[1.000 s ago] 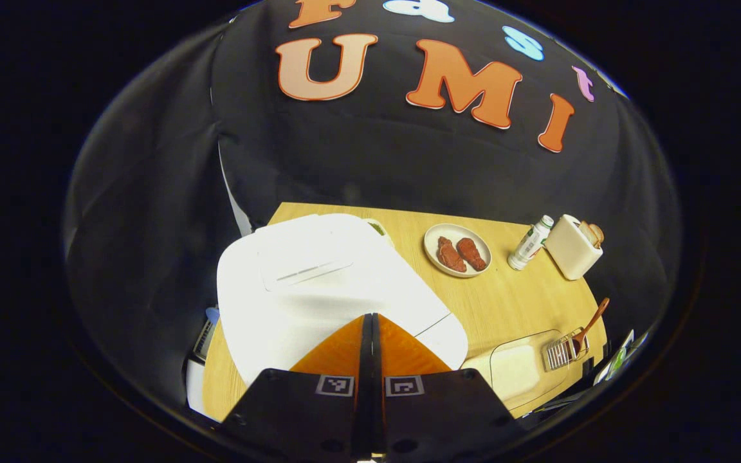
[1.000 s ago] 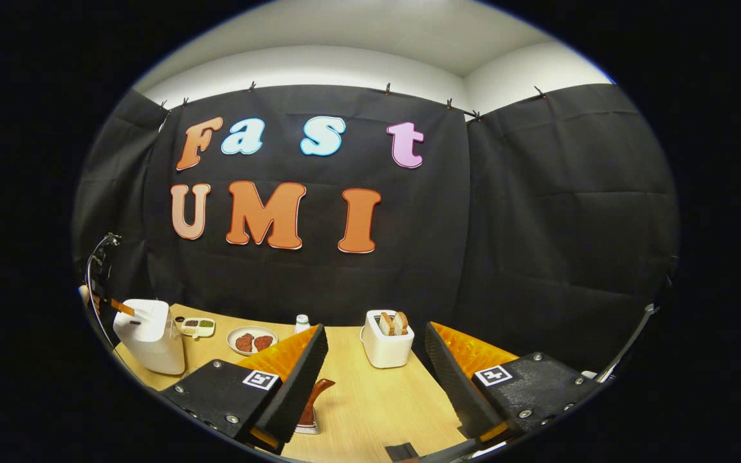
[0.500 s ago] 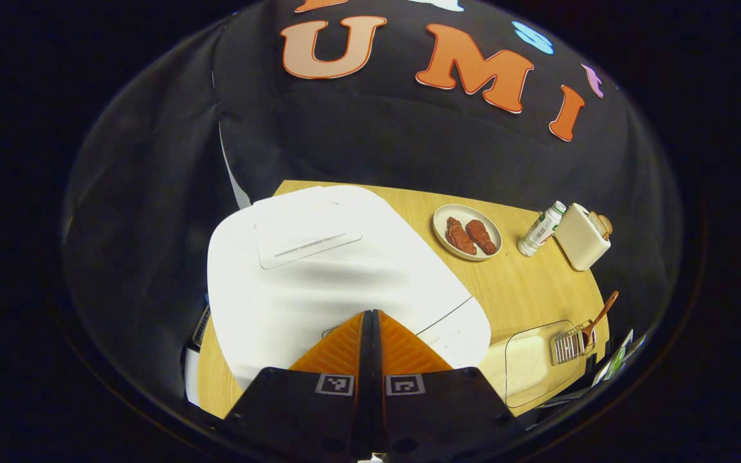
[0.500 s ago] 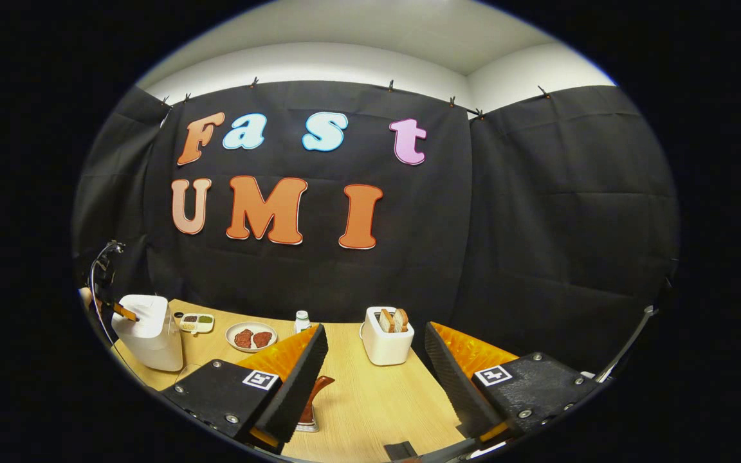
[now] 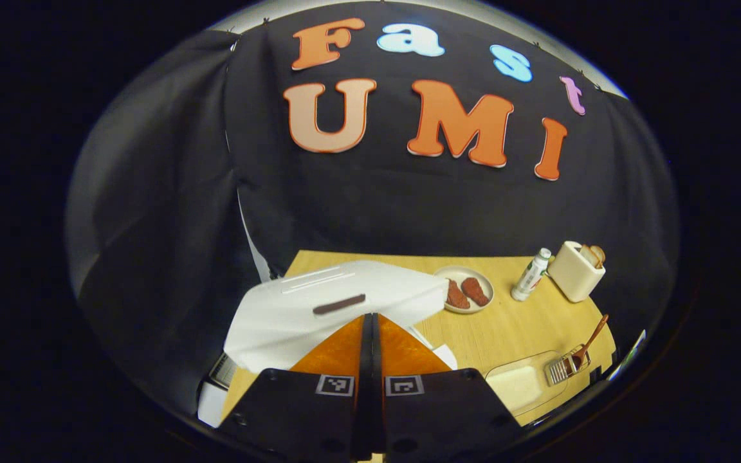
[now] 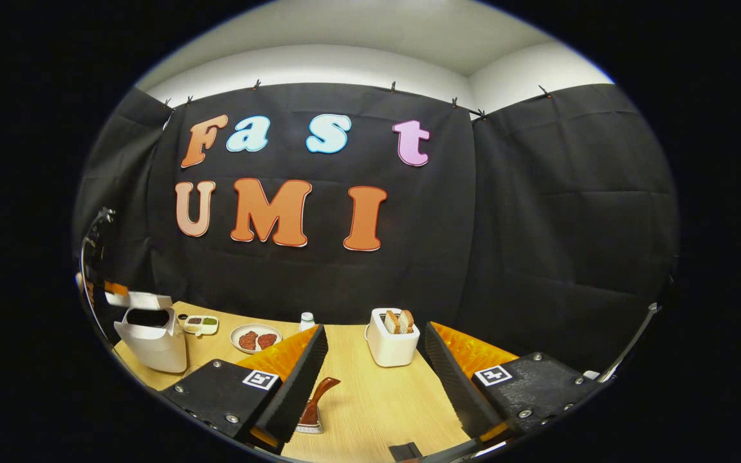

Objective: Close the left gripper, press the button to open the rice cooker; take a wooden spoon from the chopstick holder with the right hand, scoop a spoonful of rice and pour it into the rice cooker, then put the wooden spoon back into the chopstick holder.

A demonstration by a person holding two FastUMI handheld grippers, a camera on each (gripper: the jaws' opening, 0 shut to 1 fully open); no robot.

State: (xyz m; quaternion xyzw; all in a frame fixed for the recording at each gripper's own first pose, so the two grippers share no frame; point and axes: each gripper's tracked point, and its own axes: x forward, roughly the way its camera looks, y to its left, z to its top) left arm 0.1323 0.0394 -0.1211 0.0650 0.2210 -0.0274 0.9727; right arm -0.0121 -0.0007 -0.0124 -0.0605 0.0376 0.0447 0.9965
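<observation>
The white rice cooker (image 5: 319,308) stands at the table's left end with its lid (image 6: 134,298) raised, and the dark pot opening shows in the right gripper view. My left gripper (image 5: 370,316) is shut on nothing, its tips just above the cooker's front. The other view shows that gripper (image 6: 113,288) beside the lifted lid. The wooden spoon (image 5: 592,337) stands in the wire chopstick holder (image 5: 562,369) at the table's right front. My right gripper (image 6: 374,366) hangs open above that spoon (image 6: 318,397), which sits by its left finger.
A clear box of rice (image 5: 520,386) lies next to the holder. A plate of meat (image 5: 467,289), a small bottle (image 5: 531,274) and a toaster (image 6: 391,337) with bread stand along the back. A small sauce dish (image 6: 198,325) sits beside the cooker.
The cooker's lid has sprung up from flat to raised. My left gripper, still shut, has pulled up and tilted back from the cooker's top. The right gripper has hardly moved.
</observation>
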